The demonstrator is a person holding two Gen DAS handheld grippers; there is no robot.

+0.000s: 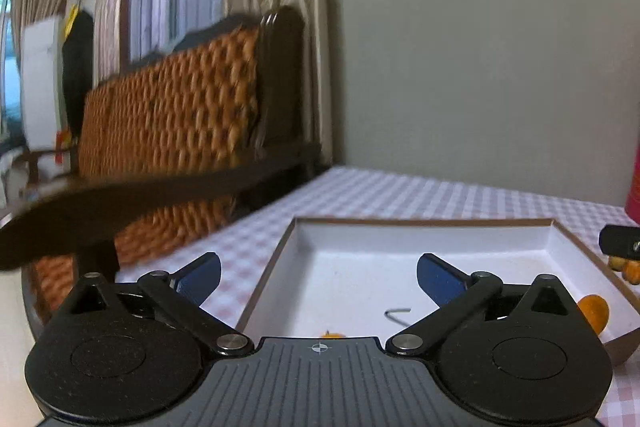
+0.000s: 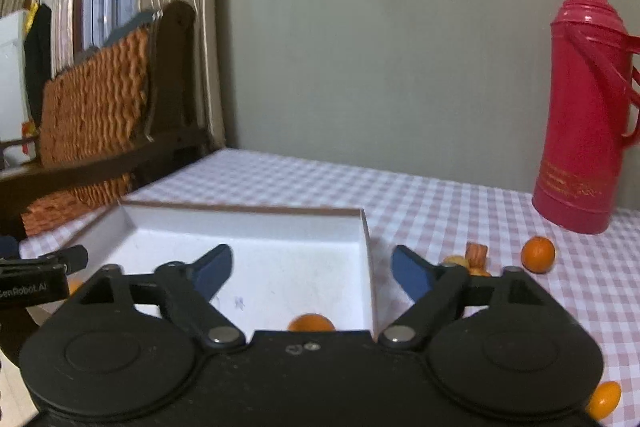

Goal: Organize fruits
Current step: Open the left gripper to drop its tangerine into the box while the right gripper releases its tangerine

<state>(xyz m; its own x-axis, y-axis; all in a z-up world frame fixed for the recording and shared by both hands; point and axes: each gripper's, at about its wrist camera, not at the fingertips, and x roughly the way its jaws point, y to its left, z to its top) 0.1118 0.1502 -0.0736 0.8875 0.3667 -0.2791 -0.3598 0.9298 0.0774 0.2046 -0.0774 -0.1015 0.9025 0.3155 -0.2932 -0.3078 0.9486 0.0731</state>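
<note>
Right claw [image 2: 311, 273] wide open, empty (straddling box wall [image 2: 367, 247]); left claw [image 1: 319, 277] likewise.

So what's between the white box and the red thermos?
In the right wrist view, only bare checkered tablecloth lies between the white box and red thermos.

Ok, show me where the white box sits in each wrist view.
Left wrist: the white box fills the lower centre, straight ahead between the open jaws.
Right wrist: the box lies lower centre-left, its right wall between the jaws.
Shared landmark: the wicker chair at left.
</note>
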